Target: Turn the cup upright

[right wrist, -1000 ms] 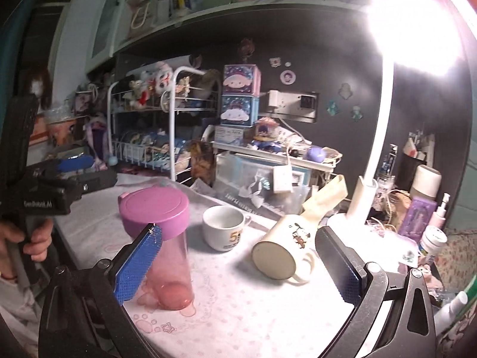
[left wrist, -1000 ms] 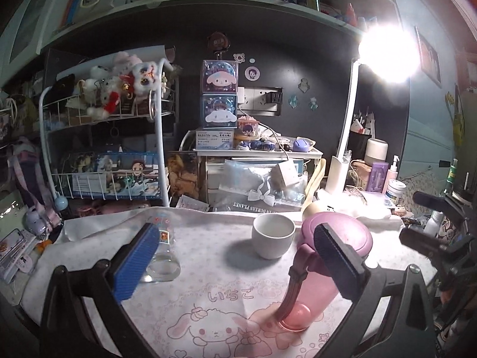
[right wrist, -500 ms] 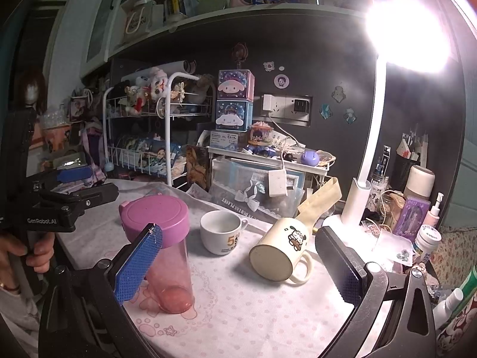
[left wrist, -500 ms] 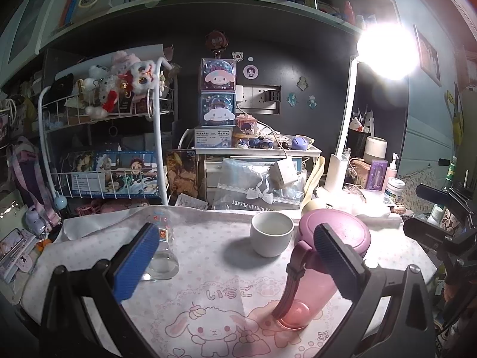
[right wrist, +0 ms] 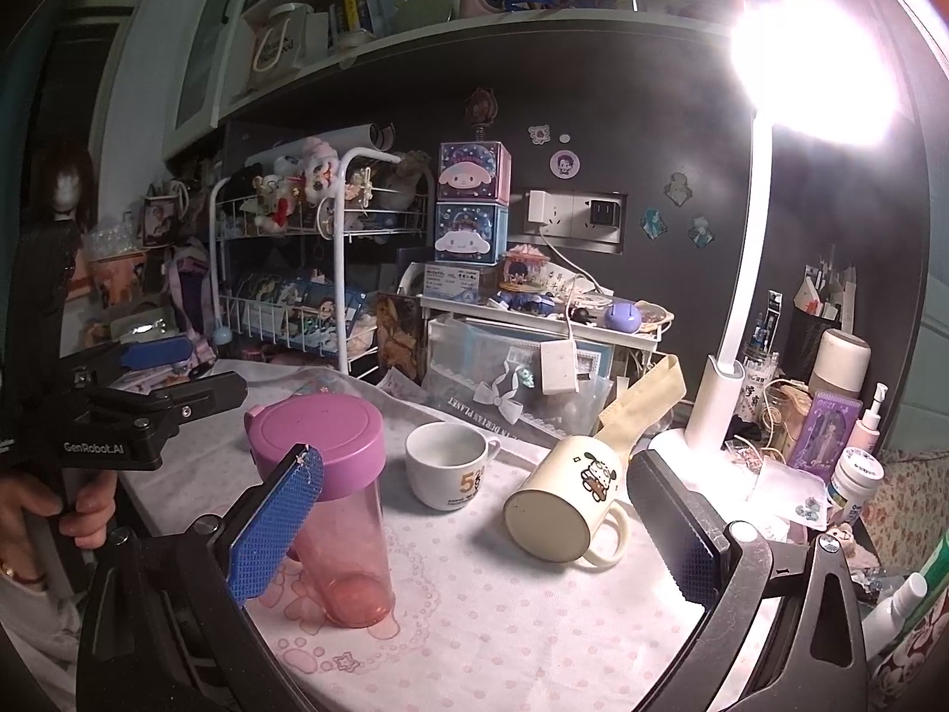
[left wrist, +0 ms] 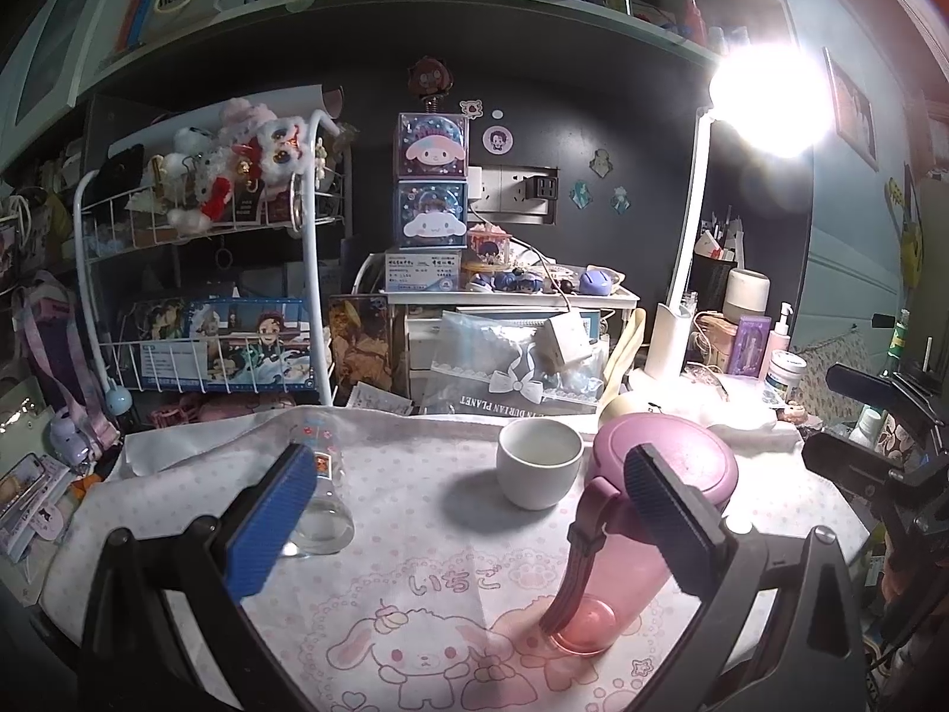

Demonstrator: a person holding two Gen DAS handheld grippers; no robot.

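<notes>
Cream mug (right wrist: 572, 504) lying on its side on the table (right wrist: 504, 623) – base toward the right camera, handle low at its right, cartoon print facing up. Sits right of the white cup (right wrist: 448, 463), near but apart; not touched by anything.

Right hand-held gripper (right wrist: 474, 540) spread wide, holding nothing, hovering short of the mug; blue pads (right wrist: 276, 531) on the fingers. Mug framed between the fingers, nearer the right one.

Left hand-held gripper (left wrist: 462, 522) also wide and empty, hanging over the table's near edge. Same gripper visible in the right view (right wrist: 160, 374), far left of the white cup, gripped by the person's hand (right wrist: 59, 510).

White cup (left wrist: 538, 463) upright, mouth up. Pink bottle (left wrist: 629, 534) with purple lid standing just left of it in the right view, close but not touching. Clear glass (left wrist: 320, 504) upright, well left of the white cup in the left view. Desk lamp (right wrist: 735, 356) lit, standing behind and right of the white cup; glare washes out its head. From the left view only a sliver of the mug shows behind the bottle lid.
</notes>
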